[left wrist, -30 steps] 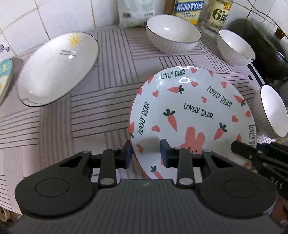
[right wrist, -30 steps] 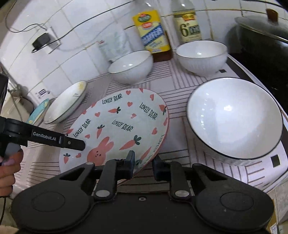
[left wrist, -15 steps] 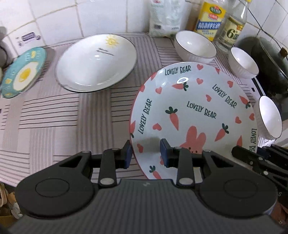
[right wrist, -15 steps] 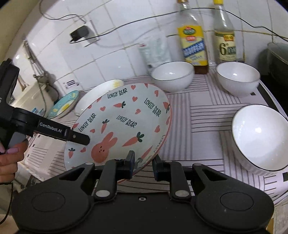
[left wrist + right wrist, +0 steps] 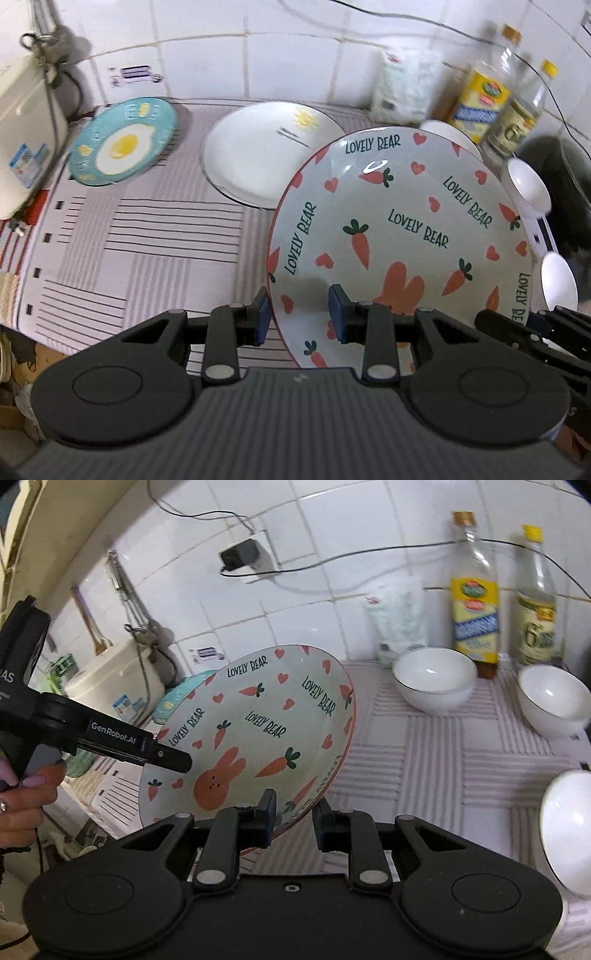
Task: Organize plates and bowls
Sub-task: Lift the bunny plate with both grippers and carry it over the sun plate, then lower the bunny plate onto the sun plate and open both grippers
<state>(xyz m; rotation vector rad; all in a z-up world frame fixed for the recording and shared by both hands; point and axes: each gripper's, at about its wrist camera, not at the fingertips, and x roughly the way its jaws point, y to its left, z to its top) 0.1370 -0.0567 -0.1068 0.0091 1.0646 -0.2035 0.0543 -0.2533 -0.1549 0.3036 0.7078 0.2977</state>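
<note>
The carrot-and-rabbit "LOVELY BEAR" plate (image 5: 388, 206) hangs tilted above the striped counter, held by both grippers. My left gripper (image 5: 299, 314) is shut on its left rim, one pad under the rim and one on the inner face. My right gripper (image 5: 295, 818) is shut on the near right rim. In the right wrist view the left gripper (image 5: 179, 762) comes in from the left over the plate (image 5: 258, 716). On the counter beyond lie a white sun plate (image 5: 266, 158) and a teal fried-egg plate (image 5: 122, 147). Three white bowls (image 5: 434, 681) (image 5: 550, 698) (image 5: 569, 834) stand to the right.
Two bottles (image 5: 474, 620) (image 5: 537, 627) and a plastic bag (image 5: 399, 616) stand against the tiled wall. A black lidded pot (image 5: 561, 177) is at the far right. A white appliance (image 5: 22, 136) sits at the left end. A person's hand (image 5: 22, 797) holds the left gripper.
Both grippers have risen with the carrot plate, lifting it off the counter and tilting it. More of the wall and the teal plate have come into view.
</note>
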